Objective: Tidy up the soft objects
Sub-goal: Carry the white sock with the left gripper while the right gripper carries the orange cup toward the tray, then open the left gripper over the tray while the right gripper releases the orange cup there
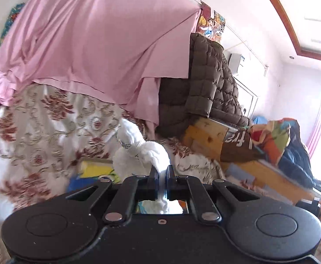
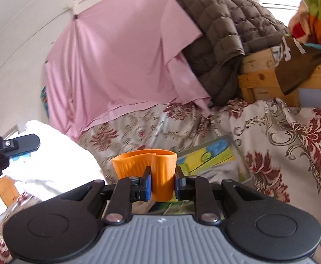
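The left gripper (image 1: 162, 172) pinches a white cloth (image 1: 138, 151), its jaws pressed on a thin fold, the bundle lifted over the floral bedspread (image 1: 39, 118). The right gripper (image 2: 162, 176) squeezes a soft orange cup (image 2: 147, 165) between its jaws, held above a colourful picture book (image 2: 208, 156) lying on the bedspread

Open floral bedcover (image 2: 292, 145) to the right of the right gripper (image 2: 162, 176), bare cloth with room to pass. Directly ahead, blocked by a hanging pink sheet (image 2: 120, 66) and a brown quilted jacket (image 2: 224, 33) draped over a wooden frame (image 2: 257, 77). Hemmed in on the left by a white bundle (image 2: 50, 154) and the left gripper (image 2: 17, 145). Close below the jaws, a colourful flat board (image 2: 208, 156) lying on the bed.
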The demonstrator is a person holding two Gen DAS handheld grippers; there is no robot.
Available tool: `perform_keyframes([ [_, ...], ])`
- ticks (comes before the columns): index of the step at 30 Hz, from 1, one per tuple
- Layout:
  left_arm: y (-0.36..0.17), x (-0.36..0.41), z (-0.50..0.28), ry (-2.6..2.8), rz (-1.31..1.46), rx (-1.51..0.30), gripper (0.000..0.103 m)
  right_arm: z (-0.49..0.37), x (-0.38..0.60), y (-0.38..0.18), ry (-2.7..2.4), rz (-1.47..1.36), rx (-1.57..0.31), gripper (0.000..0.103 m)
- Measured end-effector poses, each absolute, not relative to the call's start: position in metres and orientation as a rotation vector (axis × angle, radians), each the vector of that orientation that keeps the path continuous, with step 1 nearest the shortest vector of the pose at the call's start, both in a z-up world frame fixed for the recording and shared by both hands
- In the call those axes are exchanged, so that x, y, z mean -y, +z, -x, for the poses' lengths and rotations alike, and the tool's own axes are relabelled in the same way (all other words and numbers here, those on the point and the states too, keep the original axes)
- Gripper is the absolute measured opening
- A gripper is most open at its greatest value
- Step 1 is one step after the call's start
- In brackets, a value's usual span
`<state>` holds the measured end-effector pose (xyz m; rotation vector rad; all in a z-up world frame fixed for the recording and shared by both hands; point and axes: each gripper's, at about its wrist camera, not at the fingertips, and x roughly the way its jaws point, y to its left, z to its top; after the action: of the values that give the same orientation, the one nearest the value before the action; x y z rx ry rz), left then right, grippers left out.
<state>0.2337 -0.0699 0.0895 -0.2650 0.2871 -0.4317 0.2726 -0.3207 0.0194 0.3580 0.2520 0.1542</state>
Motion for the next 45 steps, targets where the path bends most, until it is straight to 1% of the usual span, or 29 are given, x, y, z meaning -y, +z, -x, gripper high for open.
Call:
perform_keyframes([
  [6,0.087,0.098,-0.314,-0.451,0.306,-0.311,0.006,-0.317,0.348,0.007,0.123,-0.42,-0.285,0.022],
  [14,0.049,0.134,-0.392,-0.445,0.317,-0.362,0.006,-0.346,0.357,-0.012,0.082,-0.393,-0.341,0.022],
  [24,-0.012,0.146,-0.43,-0.4,0.31,-0.495,0.006,-0.377,0.353,-0.022,0.059,-0.353,-0.449,0.022],
  [32,-0.036,0.145,-0.444,-0.352,0.258,-0.59,0.007,-0.383,0.354,-0.029,0.042,-0.346,-0.494,0.024],
  [38,-0.047,0.147,-0.453,-0.296,0.226,-0.674,0.008,-0.386,0.351,-0.032,0.014,-0.31,-0.528,0.032],
  [40,-0.047,0.146,-0.453,-0.284,0.222,-0.687,0.01,-0.386,0.35,-0.031,0.009,-0.3,-0.53,0.037],
  [44,-0.044,0.144,-0.449,-0.265,0.223,-0.691,0.017,-0.384,0.347,-0.03,0.003,-0.278,-0.526,0.042],
  [45,-0.043,0.143,-0.448,-0.266,0.225,-0.693,0.019,-0.384,0.348,-0.03,0.003,-0.279,-0.526,0.046],
])
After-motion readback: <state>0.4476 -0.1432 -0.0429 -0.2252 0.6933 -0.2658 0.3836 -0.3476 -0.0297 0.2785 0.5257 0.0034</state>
